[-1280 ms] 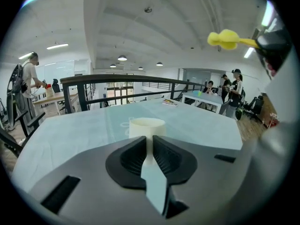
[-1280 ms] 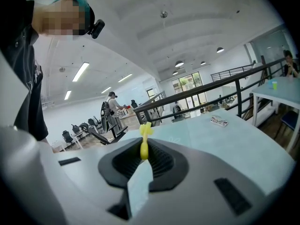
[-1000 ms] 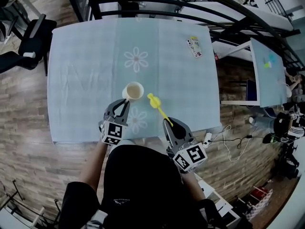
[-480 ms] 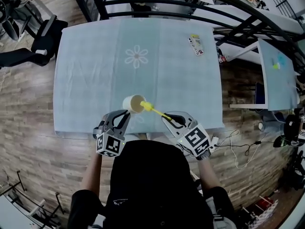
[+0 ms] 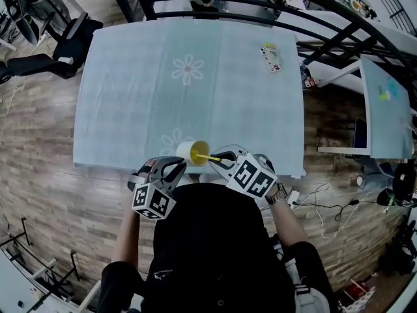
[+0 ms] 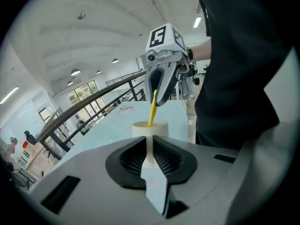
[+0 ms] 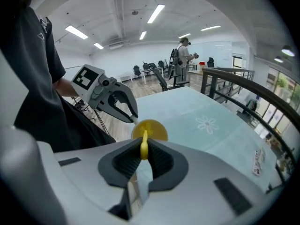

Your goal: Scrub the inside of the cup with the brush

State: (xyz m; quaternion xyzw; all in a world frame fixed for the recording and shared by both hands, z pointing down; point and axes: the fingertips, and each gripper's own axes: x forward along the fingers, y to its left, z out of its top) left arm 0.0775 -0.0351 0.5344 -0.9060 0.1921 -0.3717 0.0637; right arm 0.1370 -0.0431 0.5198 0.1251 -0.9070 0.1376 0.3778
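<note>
My left claw (image 6: 149,146) is pinched on the thin white handle of the cup (image 6: 150,127). The cup sits just beyond that claw's tips, with its mouth turned toward my other claw. My right claw (image 7: 143,150) is pressed together on the yellow stem of the brush (image 7: 144,144). The cup's mouth lies straight ahead of the right claw's tips and is filled with yellow where the brush head sits inside.

As I judge it, the 2 pick-ups are done and the brush is in the cup, so I am somewhere in the scrubbing itself. I cannot tell how much of the inner wall has been rubbed. What is left is to work the head round the inside and down to the bottom. After that I draw it out and set both things down on the bench (image 5: 130,77).

I hold both claws close in front of my body, by the bench's near edge, each pointing down at a slant. They face each other, with only the cup and the stem between their tips. The cup lies just ahead and to the right of my left claw, and just ahead and to the left of my right claw. It seems to hang from my left claw alone, though I cannot be sure it is clear of the bench.
</note>
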